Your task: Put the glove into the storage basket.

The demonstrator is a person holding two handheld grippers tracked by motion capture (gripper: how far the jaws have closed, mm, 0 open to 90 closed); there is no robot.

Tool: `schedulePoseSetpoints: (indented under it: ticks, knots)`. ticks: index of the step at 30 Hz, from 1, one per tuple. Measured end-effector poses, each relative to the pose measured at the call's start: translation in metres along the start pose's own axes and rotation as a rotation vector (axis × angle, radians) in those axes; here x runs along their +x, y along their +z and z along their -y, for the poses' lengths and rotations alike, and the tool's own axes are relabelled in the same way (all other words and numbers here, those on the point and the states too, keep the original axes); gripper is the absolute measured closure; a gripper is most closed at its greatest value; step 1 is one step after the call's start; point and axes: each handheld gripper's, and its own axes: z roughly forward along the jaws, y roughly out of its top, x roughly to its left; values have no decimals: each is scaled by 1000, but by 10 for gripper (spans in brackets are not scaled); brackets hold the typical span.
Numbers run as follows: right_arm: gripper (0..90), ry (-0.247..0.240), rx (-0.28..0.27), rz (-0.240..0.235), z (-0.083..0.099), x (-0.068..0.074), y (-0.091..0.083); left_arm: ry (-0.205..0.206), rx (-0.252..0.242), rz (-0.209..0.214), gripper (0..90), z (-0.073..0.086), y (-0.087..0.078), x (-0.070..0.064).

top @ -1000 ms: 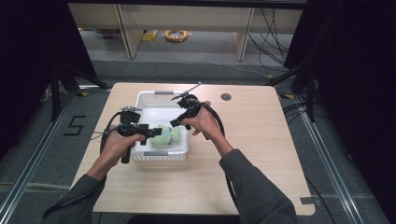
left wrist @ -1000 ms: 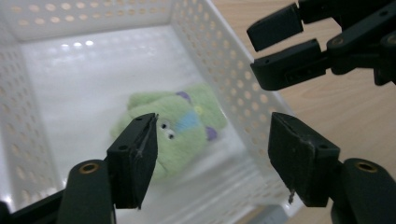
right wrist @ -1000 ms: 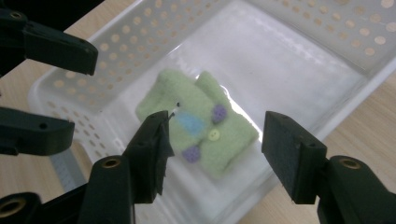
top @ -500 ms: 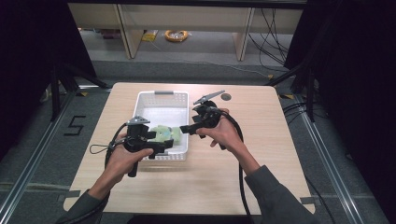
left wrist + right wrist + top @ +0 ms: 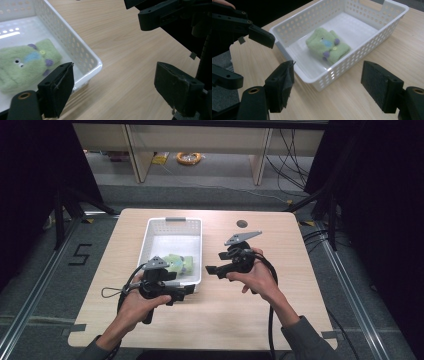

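I held my left gripper (image 5: 187, 290) at the near corner of the white basket (image 5: 150, 231), jaws spread wide and empty, and my right gripper (image 5: 211, 269) just off its right wall, likewise agape. Beyond them the folded green plush cloth (image 5: 327, 46) lay flat inside, long axis seemingly across the basket.

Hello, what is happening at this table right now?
A person holds one set of tongs in each hand over a wooden table. A folded green cloth with a small face lies in the white basket. The left tongs hang open at the basket's near right corner, and the right tongs hang open beside the basket. Neither grips anything, so the cloth seems already placed.
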Motion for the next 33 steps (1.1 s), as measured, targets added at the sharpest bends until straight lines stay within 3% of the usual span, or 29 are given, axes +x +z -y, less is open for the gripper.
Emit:
schedulePoseSetpoints:
  ticks: [3, 5, 9, 11, 12, 16, 19, 20, 21, 22, 23, 24, 26, 27, 30, 33]
  knots:
    - [277, -6, -17, 11, 11, 2, -8, 13, -4, 10, 161, 3, -1, -6]
    - [276, -20, -32, -9, 16, 2, -12, 23, -5, 16, 161, 5, -2, -11]
    - [276, 4, -40, 13, 30, 7, -23, 45, 9, 29, 164, 11, -2, -17]
    - [276, -17, -59, 13, 36, 6, -26, 51, 11, 18, 164, 14, -3, -21]
    - [276, 9, -49, 12, 39, 8, -29, 56, 13, 29, 164, 15, -3, -22]
    - [276, 8, -72, 23, 52, 5, -35, 63, 0, 27, 164, 21, -4, -28]
    - [276, 35, -65, 10, 63, 1, -37, 78, 3, 26, 164, 25, -5, -31]
    - [275, 17, -63, 22, 66, 0, -38, 78, 3, 28, 164, 27, -5, -32]
    - [275, 57, -50, 19, 69, 1, -40, 80, 7, 26, 164, 30, -5, -33]
    - [275, 40, -60, 31, 73, 0, -41, 86, 7, 25, 164, 32, -4, -33]
    - [274, 55, -54, 22, 76, 1, -43, 98, 5, 27, 164, 34, -3, -33]
    - [274, 37, -70, 15, 79, -1, -42, 95, 12, 23, 164, 36, -3, -33]
    - [268, 66, -69, 31, 85, 2, -47, 91, 14, 23, 164, 41, -1, -33]
    - [268, 48, -70, 24, 87, 2, -48, 96, 22, 17, 164, 43, 0, -33]
    - [264, 38, -84, 14, 96, 4, -51, 78, 30, 38, 164, 50, 2, -32]
    - [256, 73, -91, 6, 104, 9, -54, 56, 32, 53, 164, 56, 3, -30]
